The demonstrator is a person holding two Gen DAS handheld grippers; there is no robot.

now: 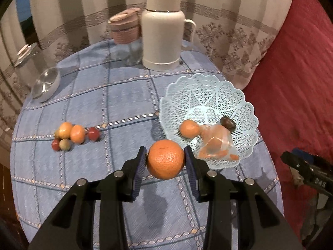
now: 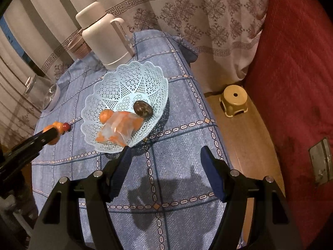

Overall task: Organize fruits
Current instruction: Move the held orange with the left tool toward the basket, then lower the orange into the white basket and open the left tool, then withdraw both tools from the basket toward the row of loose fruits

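Squarely, the orange (image 1: 165,159) sits clamped between left fingers (image 1: 139,166).

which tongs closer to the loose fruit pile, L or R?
Left. The left tongs, shut on an orange, are just right of the pile. The right tongs are empty, past the basket on the table's far side.
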